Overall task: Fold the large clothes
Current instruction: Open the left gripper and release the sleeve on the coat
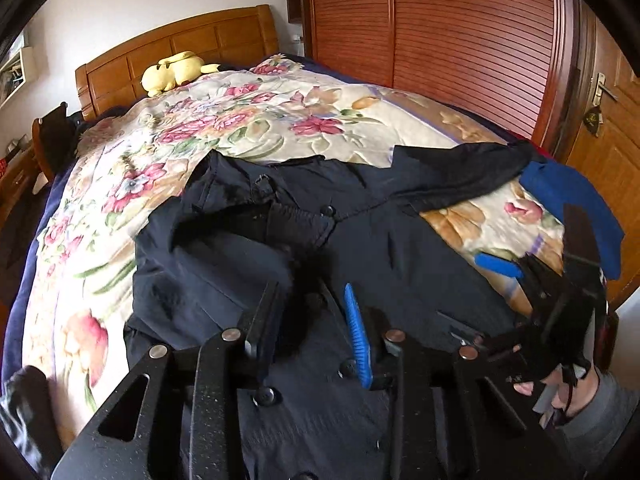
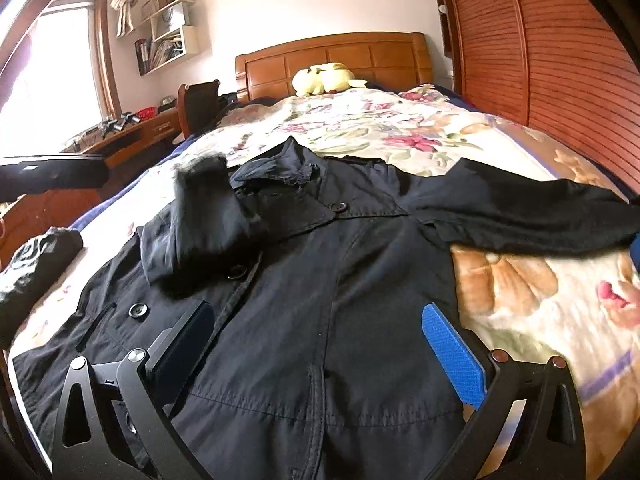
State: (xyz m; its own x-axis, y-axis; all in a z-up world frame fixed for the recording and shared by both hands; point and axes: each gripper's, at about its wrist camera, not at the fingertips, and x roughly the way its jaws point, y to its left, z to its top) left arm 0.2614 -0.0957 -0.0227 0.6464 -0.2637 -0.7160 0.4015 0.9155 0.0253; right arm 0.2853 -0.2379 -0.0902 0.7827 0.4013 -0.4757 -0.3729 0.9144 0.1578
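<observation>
We see the coat (image 2: 320, 280) as matt dark woven cloth with glossy buttons, the bedspread (image 1: 256, 120) soft floral fabric, the headboard (image 2: 340, 56) polished wood.

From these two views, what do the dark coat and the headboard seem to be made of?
Dark coat: probably thin woven cloth, cotton or a blend, matte; it shows fine creases, stitched seams and sewn buttons. Headboard: looks like solid wood with a glossy varnish; it has an orange-brown tone, raised panels and soft highlights.
</observation>
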